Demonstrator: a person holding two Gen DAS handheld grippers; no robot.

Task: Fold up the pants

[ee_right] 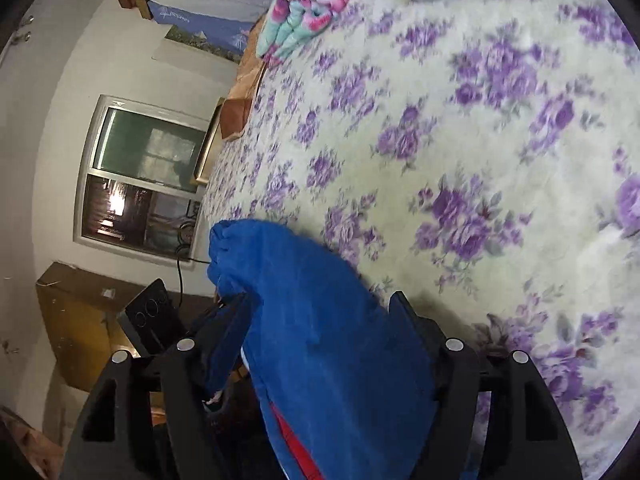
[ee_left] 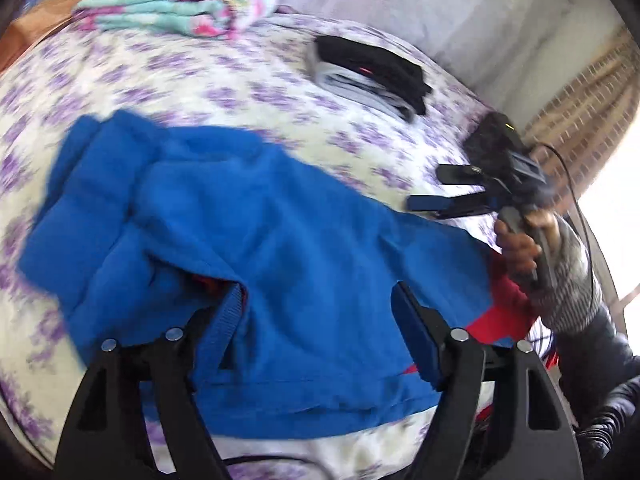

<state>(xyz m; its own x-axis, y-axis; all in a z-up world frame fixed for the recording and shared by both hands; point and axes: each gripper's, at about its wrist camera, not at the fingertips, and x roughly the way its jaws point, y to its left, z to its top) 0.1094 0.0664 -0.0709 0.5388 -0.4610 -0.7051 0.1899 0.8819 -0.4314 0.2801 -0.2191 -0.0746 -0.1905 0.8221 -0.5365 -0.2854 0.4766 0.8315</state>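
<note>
Jaws standing apart on both: left gripper (ee_left: 320, 312) straddling the near edge of the blue pants (ee_left: 256, 216), pads not pressing the cloth; right gripper (ee_right: 324, 312) likewise spread, blue fabric lying loosely between its fingers. Pants lying bunched and partly folded on the purple-flowered bedspread (ee_left: 208, 80), red trim showing at one edge. Sitting farther back on the bedspread: folded floral blanket (ee_left: 180, 8), stack of dark folded clothes (ee_left: 372, 76). Right hand (ee_left: 520, 244) gripping its handle.
</note>
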